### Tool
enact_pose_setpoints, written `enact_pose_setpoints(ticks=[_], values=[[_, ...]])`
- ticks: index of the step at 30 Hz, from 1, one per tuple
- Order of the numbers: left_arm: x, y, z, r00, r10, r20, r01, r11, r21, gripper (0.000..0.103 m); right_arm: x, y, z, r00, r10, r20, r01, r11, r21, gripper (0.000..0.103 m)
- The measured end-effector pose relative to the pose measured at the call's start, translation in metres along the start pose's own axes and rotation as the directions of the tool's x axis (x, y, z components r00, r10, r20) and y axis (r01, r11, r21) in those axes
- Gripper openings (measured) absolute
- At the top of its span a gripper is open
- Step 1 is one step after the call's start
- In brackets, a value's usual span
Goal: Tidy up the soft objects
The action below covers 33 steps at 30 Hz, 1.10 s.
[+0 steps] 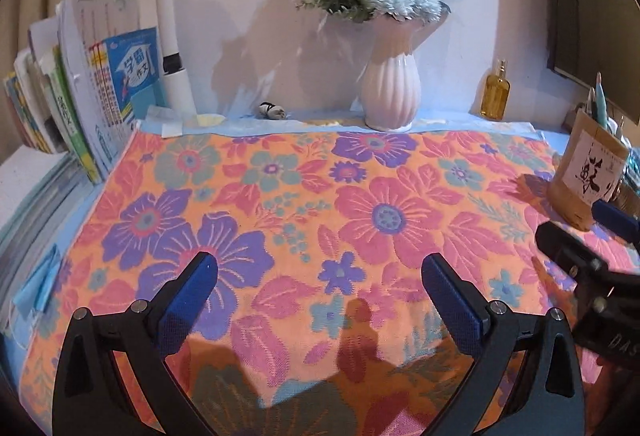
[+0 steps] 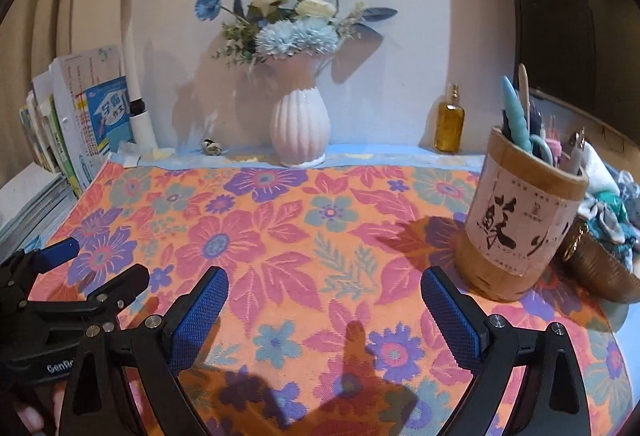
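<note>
A floral towel [image 1: 320, 196] [image 2: 304, 236] in orange, pink and purple lies spread flat over the desk. My left gripper [image 1: 320, 268] hovers open over the towel's near middle, with nothing between its blue pads [image 1: 188, 300]. To its right, my right gripper [image 2: 325, 284] is also open and empty above the towel's near edge. Each gripper shows in the other's view: the right gripper [image 1: 580, 232] at the right edge, the left gripper [image 2: 96, 264] at the lower left. Both cast shadows on the cloth.
A ribbed vase of flowers [image 2: 300, 132], an amber bottle [image 2: 449, 120], a lamp [image 2: 132, 76] and upright books [image 1: 80, 108] line the back and left. A pen holder [image 2: 516, 224] stands on the towel's right, beside a woven basket [image 2: 600, 272] with bunched fabric pieces [image 2: 608, 220].
</note>
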State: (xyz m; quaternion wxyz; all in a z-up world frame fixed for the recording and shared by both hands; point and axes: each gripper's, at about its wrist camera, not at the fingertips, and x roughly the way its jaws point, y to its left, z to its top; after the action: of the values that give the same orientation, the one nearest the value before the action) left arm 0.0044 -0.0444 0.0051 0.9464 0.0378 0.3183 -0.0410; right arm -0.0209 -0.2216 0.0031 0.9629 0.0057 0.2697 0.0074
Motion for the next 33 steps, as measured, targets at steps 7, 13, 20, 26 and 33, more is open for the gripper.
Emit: enact_pose_setpoints(ticks=[7,13,20,26,33], values=[[0.0,0.0001,-0.0025,1.0,0.018,0.002,-0.018,1.0,0.002,0.102,-0.0001,0.0076,-0.0019,1.0,-0.031,0.002,0.031,0.999,-0.039,0.103],[0.0049,0.002,-0.003,0.999,0.024,-0.034,-0.025,1.0,-0.006,0.102,0.0025,0.0024,-0.0016,1.0,-0.017,-0.016,0.017,1.0,-0.016,0.103],[0.0048,-0.002,-0.0041,0.999,0.028,-0.039,-0.027,0.999,0.022,0.102,0.0044,0.0072,-0.0021,0.999,-0.031,-0.024,0.031,0.999,-0.038,0.103],[0.004,-0.001,-0.004,0.999,0.023,-0.035,-0.022,1.0,0.021,0.102,0.0055,0.0067,-0.0023,0.999,-0.027,-0.031,0.025,0.999,-0.035,0.103],[0.0048,0.0015,-0.0036,0.999,0.017,-0.038,-0.017,1.0,0.01,0.102,0.0069,0.0099,-0.0032,0.999,-0.027,-0.042,0.025,0.999,-0.043,0.103]])
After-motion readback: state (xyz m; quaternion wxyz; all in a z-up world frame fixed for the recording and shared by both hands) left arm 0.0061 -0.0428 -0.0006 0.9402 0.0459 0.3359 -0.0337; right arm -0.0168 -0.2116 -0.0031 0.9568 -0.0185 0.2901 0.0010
